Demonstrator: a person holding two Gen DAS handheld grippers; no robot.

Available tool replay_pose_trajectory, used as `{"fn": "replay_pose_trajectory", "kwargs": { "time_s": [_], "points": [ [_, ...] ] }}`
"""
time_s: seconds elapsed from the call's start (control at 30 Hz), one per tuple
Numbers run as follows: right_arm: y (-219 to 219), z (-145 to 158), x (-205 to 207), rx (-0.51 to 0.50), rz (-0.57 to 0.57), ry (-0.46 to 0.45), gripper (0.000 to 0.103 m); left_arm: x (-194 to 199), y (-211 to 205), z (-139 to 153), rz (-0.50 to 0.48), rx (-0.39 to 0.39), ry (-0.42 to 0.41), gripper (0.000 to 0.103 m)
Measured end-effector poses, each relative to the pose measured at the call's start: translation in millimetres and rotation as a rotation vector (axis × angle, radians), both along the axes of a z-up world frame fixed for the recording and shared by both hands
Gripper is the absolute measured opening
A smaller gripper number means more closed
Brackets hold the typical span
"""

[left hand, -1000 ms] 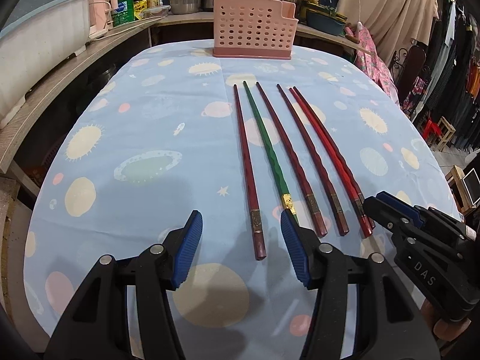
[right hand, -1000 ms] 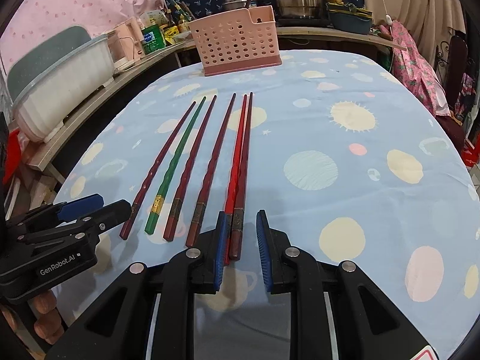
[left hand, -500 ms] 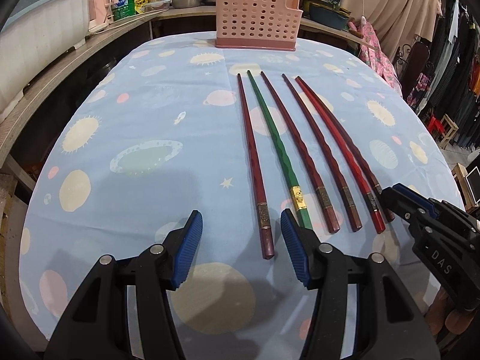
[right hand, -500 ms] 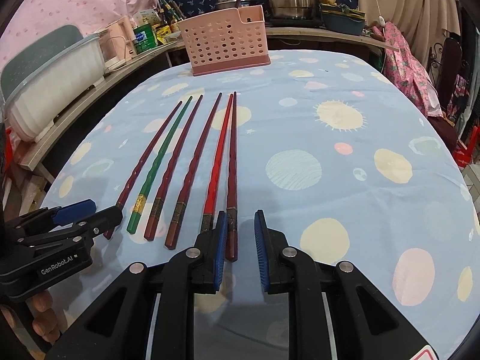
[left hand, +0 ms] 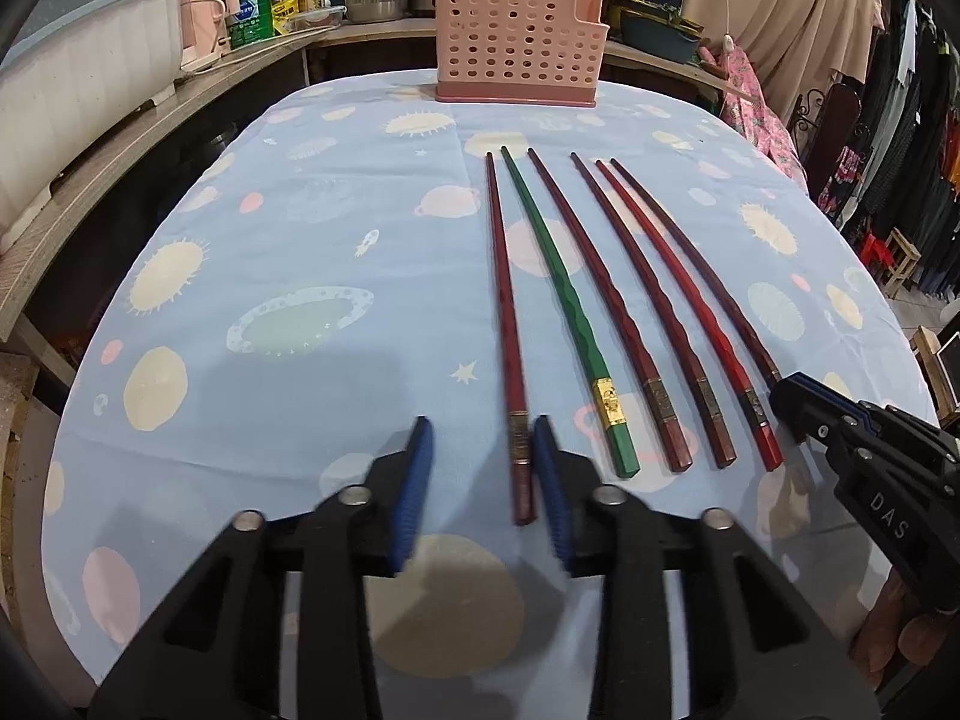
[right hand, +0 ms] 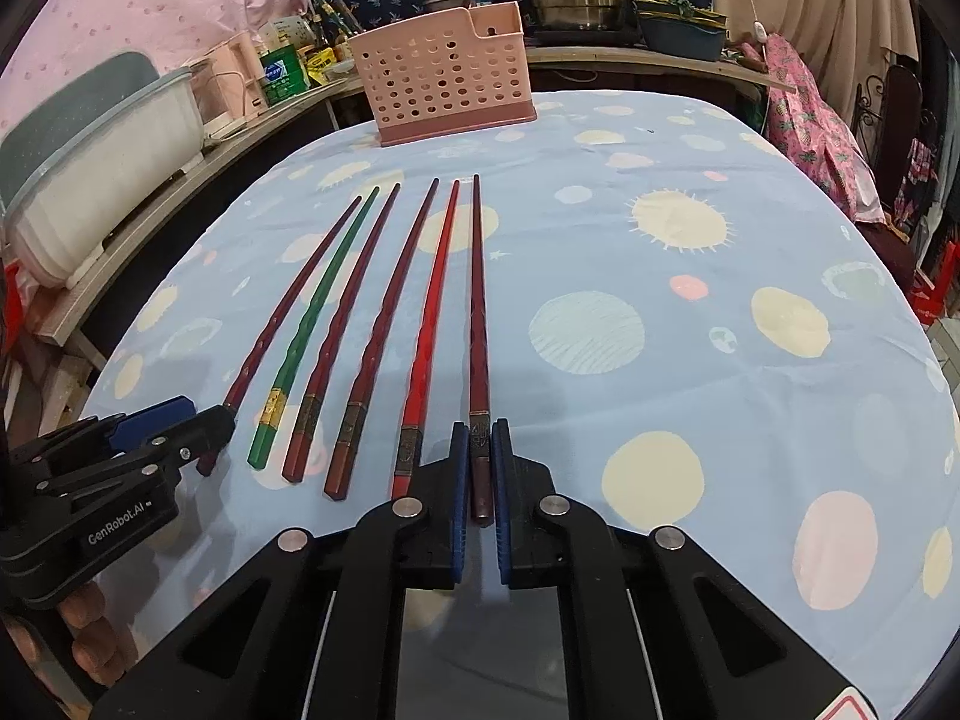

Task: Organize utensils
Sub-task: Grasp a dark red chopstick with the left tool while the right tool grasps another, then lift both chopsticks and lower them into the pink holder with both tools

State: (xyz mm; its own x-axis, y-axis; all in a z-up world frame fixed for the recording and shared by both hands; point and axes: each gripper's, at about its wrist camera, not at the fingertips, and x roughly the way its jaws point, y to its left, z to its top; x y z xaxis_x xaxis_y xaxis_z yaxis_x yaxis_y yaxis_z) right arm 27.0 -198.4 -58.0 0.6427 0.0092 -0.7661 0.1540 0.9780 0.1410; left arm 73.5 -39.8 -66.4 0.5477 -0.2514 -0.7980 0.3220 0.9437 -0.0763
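Observation:
Several chopsticks lie side by side on the blue tablecloth (left hand: pixel 300 276), tips toward a pink perforated holder (left hand: pixel 519 42) at the far edge. My left gripper (left hand: pixel 480 450) is open, and the thick end of the leftmost dark red chopstick (left hand: pixel 507 324) lies between its pads, close to the right one. A green chopstick (left hand: pixel 564 300) lies beside it. My right gripper (right hand: pixel 479 456) is narrowly closed around the thick end of the rightmost dark chopstick (right hand: pixel 477 300), which rests on the cloth. The holder also shows in the right wrist view (right hand: pixel 444 75).
A counter (left hand: pixel 120 144) runs along the left with a white tub (left hand: pixel 72 78), bottles and pots. Clothes hang at the right (left hand: pixel 900 90). The cloth's right half (right hand: pixel 720 300) carries only printed planets.
Both grippers moved forward over the chopstick ends. The left pads narrowed and now straddle the leftmost chopstick. The right pads closed in around the rightmost chopstick.

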Motion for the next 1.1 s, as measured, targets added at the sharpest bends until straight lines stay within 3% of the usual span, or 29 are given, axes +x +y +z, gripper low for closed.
{"fn": "replay_pose_trajectory", "kwargs": {
  "time_s": [0.1,0.43,0.77,1.1],
  "points": [
    [-1,0,-1,0.004,-0.003,-0.002,0.007,2,3,0,-0.01,-0.022,0.017,0.007],
    [-21,23,-11,0.016,-0.045,-0.063,0.007,5,14,13,0.007,-0.063,0.024,0.007],
    [-53,83,-12,0.019,-0.098,-0.203,0.007,15,34,72,0.052,-0.137,-0.05,0.007],
    [-76,142,6,0.004,-0.116,-0.339,0.007,41,40,143,0.075,-0.173,-0.189,0.007]
  ]
}}
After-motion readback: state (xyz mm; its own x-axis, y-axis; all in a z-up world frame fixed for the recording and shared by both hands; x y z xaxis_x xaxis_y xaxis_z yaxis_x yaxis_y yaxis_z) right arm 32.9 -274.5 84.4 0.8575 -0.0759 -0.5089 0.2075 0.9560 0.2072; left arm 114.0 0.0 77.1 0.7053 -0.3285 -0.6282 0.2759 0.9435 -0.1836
